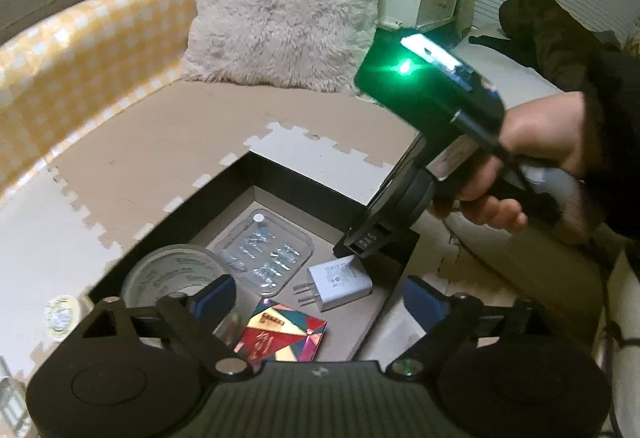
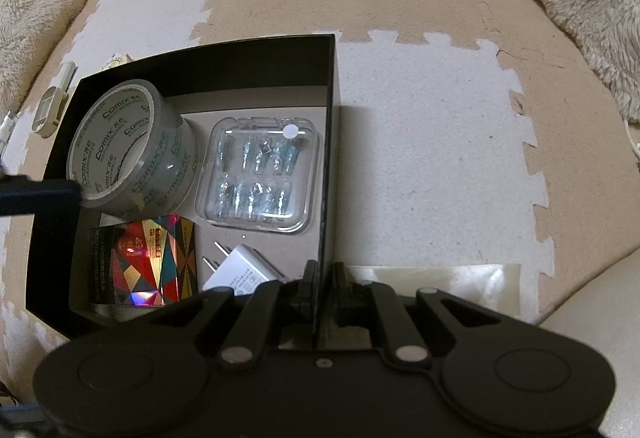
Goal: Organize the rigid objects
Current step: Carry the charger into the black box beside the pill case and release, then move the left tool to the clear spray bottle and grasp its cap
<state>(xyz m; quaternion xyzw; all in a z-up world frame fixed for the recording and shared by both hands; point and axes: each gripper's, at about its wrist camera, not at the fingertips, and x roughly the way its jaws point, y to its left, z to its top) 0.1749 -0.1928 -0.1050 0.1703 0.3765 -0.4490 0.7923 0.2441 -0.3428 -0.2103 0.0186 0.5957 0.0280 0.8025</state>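
The right hand-held gripper (image 2: 322,278) hides part of the charger (image 2: 240,272).

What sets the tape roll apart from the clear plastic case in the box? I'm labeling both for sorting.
The tape roll is a round, greyish ring printed with green lettering; the clear plastic case is a transparent rounded square showing small parts inside. The tape roll leans tilted and rises taller; the clear plastic case lies flat and low. Both sit inside the black box, side by side.
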